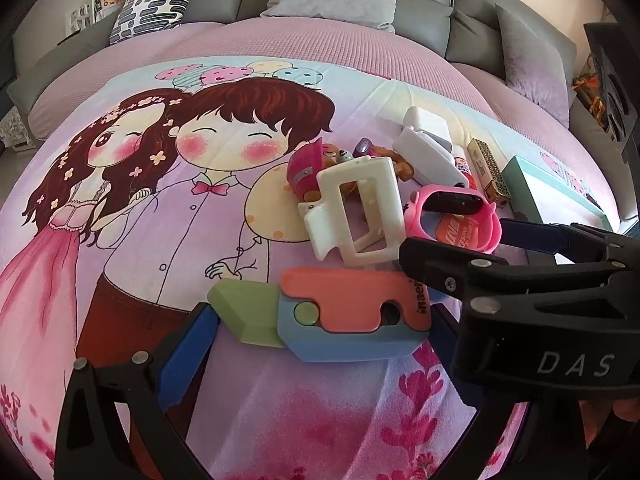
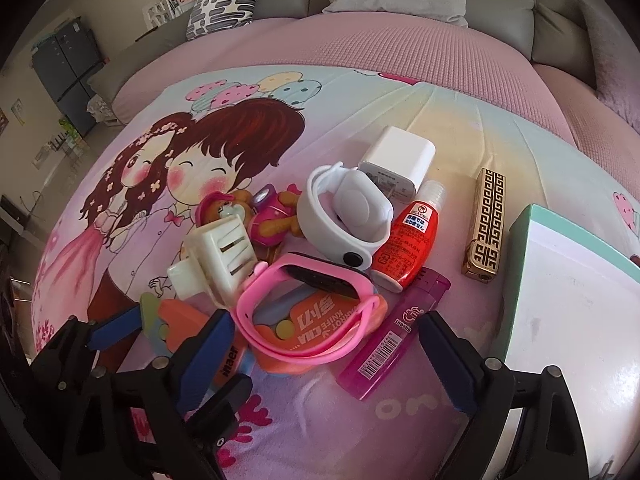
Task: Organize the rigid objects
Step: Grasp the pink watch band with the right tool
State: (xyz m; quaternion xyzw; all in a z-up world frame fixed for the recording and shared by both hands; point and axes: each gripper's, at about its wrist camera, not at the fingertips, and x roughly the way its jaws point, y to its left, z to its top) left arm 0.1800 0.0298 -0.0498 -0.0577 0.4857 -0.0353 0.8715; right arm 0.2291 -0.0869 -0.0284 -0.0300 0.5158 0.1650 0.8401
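Grey sofa [image 1: 224, 0] with cushions behind a pink bedspread [image 1: 320, 40]; dark cabinet [image 2: 64, 64] at left

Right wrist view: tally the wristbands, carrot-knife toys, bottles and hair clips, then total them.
Wristbands: 2, white wristband, pink wristband
Carrot-knife toys: 2, left carrot knife, middle carrot knife
Bottles: 1, red bottle
Hair clips: 1, cream hair clip
Total: 6

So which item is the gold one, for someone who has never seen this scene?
On the cartoon bedspread, find the teal-rimmed box at the right. Just left of it lies the gold case, slim and oblong, apart from the pile. Only it bears a black maze-like pattern.
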